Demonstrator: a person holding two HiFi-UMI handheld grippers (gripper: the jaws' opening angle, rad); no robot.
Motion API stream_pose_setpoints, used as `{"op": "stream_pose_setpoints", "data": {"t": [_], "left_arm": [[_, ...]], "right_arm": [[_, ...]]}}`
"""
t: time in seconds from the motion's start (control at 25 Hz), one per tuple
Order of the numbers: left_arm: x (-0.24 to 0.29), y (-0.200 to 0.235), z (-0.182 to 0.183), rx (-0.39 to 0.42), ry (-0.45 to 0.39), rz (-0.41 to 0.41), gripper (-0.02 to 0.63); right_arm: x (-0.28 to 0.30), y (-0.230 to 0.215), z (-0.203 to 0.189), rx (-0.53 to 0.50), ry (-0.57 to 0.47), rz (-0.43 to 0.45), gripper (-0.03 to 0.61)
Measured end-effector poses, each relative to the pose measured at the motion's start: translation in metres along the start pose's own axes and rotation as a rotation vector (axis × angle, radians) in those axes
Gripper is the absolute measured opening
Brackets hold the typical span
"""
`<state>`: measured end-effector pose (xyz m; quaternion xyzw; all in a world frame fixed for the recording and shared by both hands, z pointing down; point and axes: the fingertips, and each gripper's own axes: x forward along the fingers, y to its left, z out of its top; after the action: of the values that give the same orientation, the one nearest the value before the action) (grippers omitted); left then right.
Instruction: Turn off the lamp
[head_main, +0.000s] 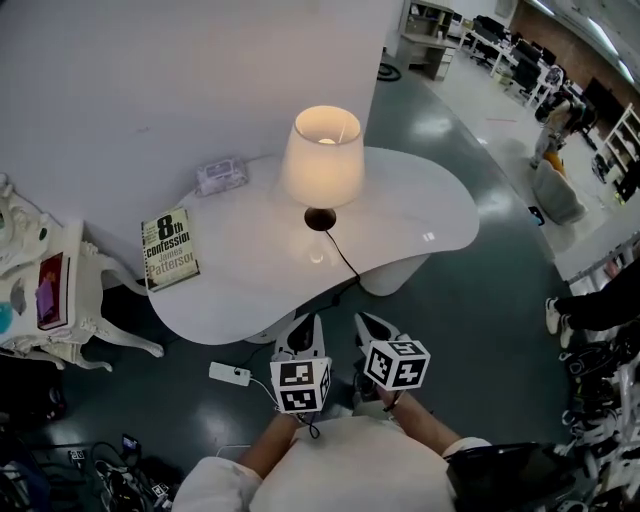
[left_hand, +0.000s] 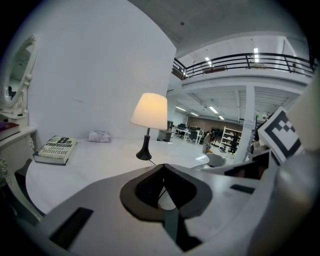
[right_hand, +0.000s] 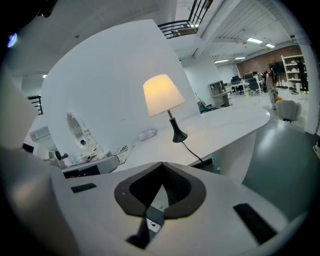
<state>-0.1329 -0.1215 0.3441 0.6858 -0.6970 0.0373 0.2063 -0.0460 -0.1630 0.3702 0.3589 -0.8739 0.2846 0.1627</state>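
Head view, hands: both grippers hover side by side off the near edge of the table (head_main: 410, 215), over the floor, pointing toward it.
Left gripper (head_main: 306, 326): jaws clenched tip to tip, nothing between them.
Right gripper (head_main: 366, 324): closed and empty as well.
White box (head_main: 230, 374): on the floor below the table's near edge, left of the left gripper, with a cable attached. It may be a switch or a plug block; I can't tell which.
Cord (head_main: 345, 262): thin and black, running from the lamp's foot to the table's near edge and dropping over it roughly between the two grippers.
Lamp (head_main: 322, 160): lit and upright at the middle of the table, well apart from both grippers and straight ahead of them. Neither hand looks clearly nearer.
Lamp build: cream tapered shade, slim dark stem, small round black foot; its long axis is vertical.
Table surface: glossy white with a rounded outline, mirroring the glow.
Book (head_main: 168, 250): a paperback lying flat at the table's left end.
Tissue pack (head_main: 222, 175): soft and crinkly, at the table's back edge.
Coming move: a forward reach across the table, probably to wherever the cord carries its switch.
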Motion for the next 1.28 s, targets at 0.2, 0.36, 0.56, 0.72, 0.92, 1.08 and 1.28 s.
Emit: {"op": "stream_pose_setpoints", "data": {"t": [0.2,0.36,0.56,0.72,0.92,1.08,1.28], "left_arm": [[0.020,-0.010,0.016,-0.034,-0.016,0.064,0.009],[0.036,-0.021,0.027,-0.074,-0.038,0.099,0.009],[0.051,-0.029,0.028,-0.082,-0.051,0.134,0.009],[0.053,-0.032,0.024,-0.088,-0.047,0.151,0.009],[0.054,-0.035,0.015,-0.093,-0.025,0.163,0.009],[0.056,-0.037,0.000,-0.102,0.014,0.162,0.009],[0.061,-0.041,-0.021,-0.076,0.064,0.145,0.009]], "right_arm": [[0.013,-0.014,0.027,-0.045,0.025,0.063,-0.002],[0.023,-0.020,0.045,-0.073,0.032,0.116,-0.002],[0.031,-0.036,0.057,-0.095,0.033,0.142,-0.002],[0.031,-0.047,0.062,-0.095,0.033,0.142,-0.002],[0.028,-0.057,0.060,-0.088,0.033,0.138,-0.002],[0.028,-0.065,0.049,-0.075,0.052,0.133,-0.002],[0.033,-0.077,0.029,-0.037,0.075,0.118,-0.002]]}}
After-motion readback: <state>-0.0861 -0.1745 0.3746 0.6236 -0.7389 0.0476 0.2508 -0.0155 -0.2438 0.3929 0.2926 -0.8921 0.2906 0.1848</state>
